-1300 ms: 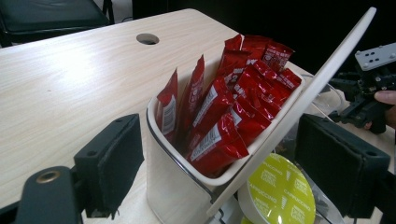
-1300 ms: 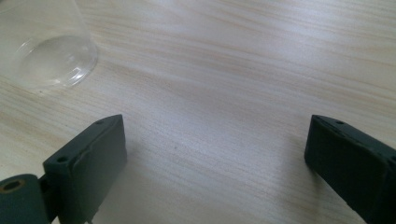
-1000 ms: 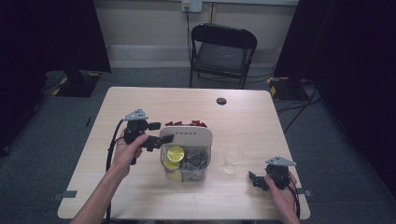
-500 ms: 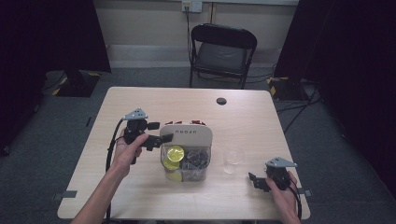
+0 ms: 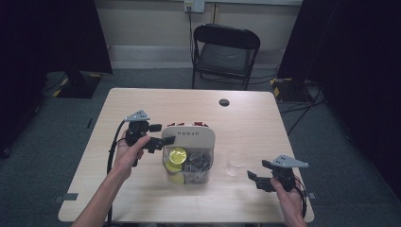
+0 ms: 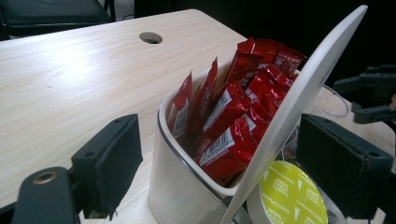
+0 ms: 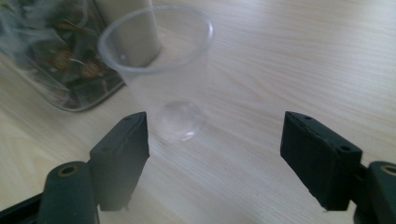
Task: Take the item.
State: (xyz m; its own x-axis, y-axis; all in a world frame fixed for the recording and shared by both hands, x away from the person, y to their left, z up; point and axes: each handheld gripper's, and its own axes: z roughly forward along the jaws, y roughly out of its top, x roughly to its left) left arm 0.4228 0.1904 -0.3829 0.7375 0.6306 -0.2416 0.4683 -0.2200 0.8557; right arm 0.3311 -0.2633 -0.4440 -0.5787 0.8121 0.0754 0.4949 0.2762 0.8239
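A clear container (image 5: pixel 189 163) with a white panel (image 5: pixel 189 137) stands mid-table. Red sachets (image 6: pixel 233 116) fill its rear part. A yellow-green capsule (image 6: pixel 292 196) and dark pods (image 5: pixel 198 163) lie in its front part. My left gripper (image 5: pixel 163 135) is at the container's left end, open. In the left gripper view this gripper (image 6: pixel 224 154) straddles the wall and the panel without pressing. A clear plastic cup (image 5: pixel 236 161) (image 7: pixel 161 79) stands upright to the right of the container. My right gripper (image 5: pixel 257 172) (image 7: pixel 215 135) hovers just short of the cup. Its jaws have just been closing, with nothing between the pads.
A round cable hole (image 5: pixel 224 102) is in the tabletop (image 5: pixel 265 123) at the far side. A black folding chair (image 5: pixel 226 49) stands behind the table. Bare wood lies left of the container and along the front edge.
The right hand has lifted its gripper a little near the cup. The left gripper and the container have not moved.
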